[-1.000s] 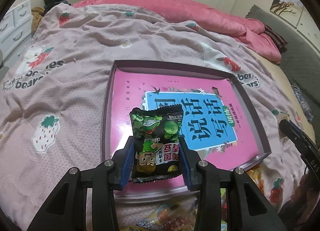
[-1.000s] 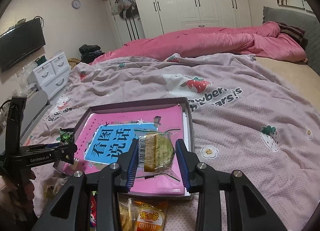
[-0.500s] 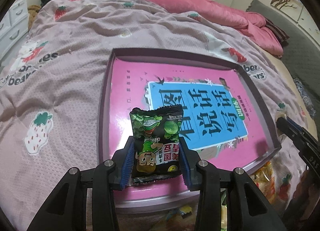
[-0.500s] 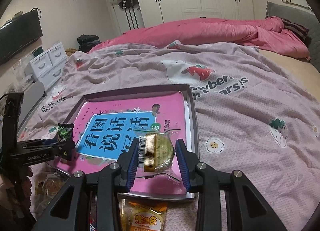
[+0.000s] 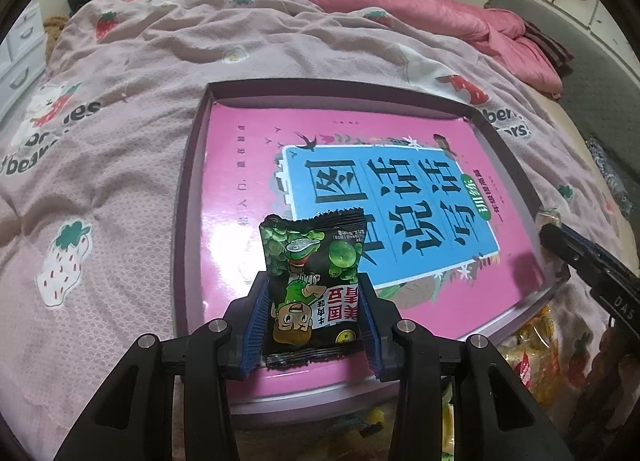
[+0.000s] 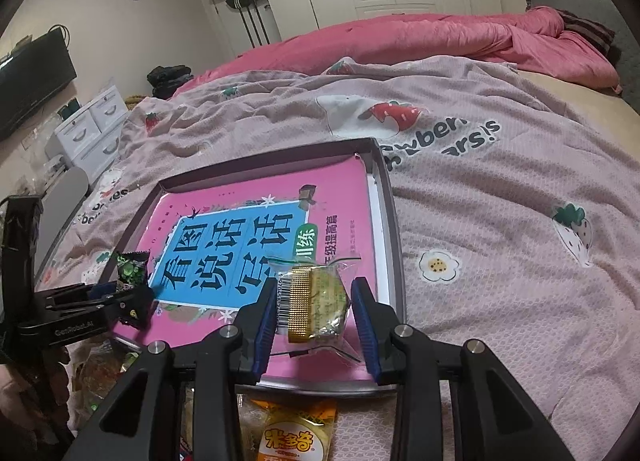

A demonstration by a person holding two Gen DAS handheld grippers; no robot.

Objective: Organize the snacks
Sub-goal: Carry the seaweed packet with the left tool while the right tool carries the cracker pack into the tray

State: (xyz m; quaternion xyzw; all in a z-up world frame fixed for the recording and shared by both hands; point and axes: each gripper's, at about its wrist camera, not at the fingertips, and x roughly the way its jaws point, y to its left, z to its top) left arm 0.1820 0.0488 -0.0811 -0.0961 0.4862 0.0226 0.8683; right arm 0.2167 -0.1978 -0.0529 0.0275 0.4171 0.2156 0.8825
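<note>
My left gripper (image 5: 313,287) is shut on a black and green pea snack packet (image 5: 316,261), held upright over the near left part of a purple tray (image 5: 191,189). A pink and blue book (image 5: 360,165) fills the tray's floor. My right gripper (image 6: 315,289) is shut on a clear-wrapped cake with a gold liner (image 6: 320,301), held above the tray's (image 6: 394,229) near right corner. From the right wrist view the left gripper (image 6: 120,291) and its pea packet (image 6: 132,267) show at the tray's left side. The right gripper's tip (image 5: 576,253) enters the left wrist view at the right.
Loose snack packets (image 5: 532,341) lie on the bed in front of the tray, among them an orange packet (image 6: 294,437). The tray rests on a pink strawberry-print bedspread (image 6: 500,221). A pink duvet (image 6: 440,41) lies behind, and white drawers (image 6: 92,129) stand at the left.
Both grippers have sunk a little toward the tray, which now looks larger and closer. Each still grips its snack as before.
</note>
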